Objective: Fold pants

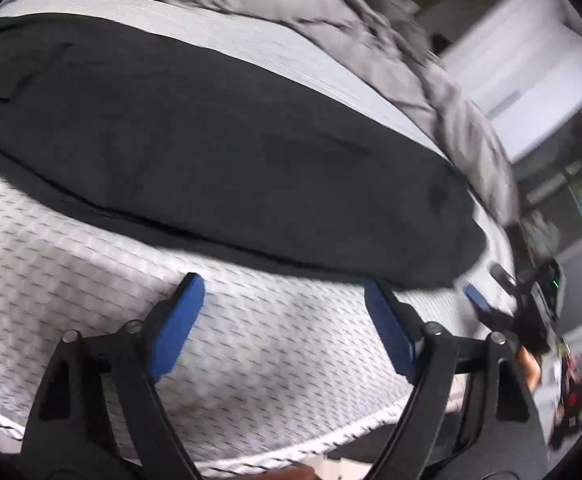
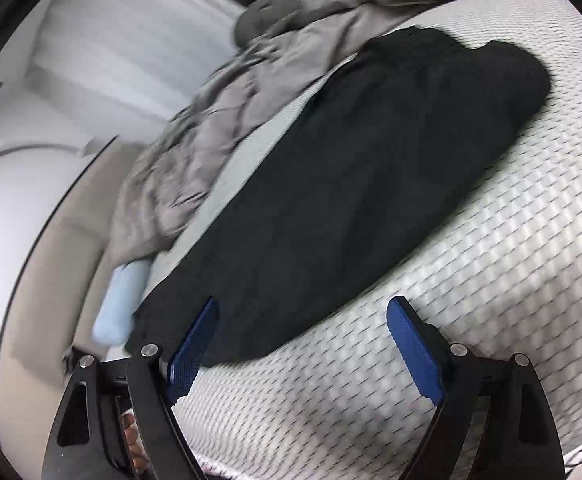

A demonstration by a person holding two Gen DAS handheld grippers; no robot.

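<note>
While both claws hang loose, we've got one pair of pants (image 1: pixel 219 152) flat on the mattress (image 1: pixel 251 360).
We count two claws: left claw (image 1: pixel 283 320) and right claw (image 2: pixel 303 332), both spread with nothing between the pads; right one sits at the pants' near end. One grey blanket (image 2: pixel 219 112) bunched behind, no containers.

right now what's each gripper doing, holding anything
left gripper: open, empty, over the mattress short of the pants.
right gripper: open, empty, at the pants' near end.
</note>
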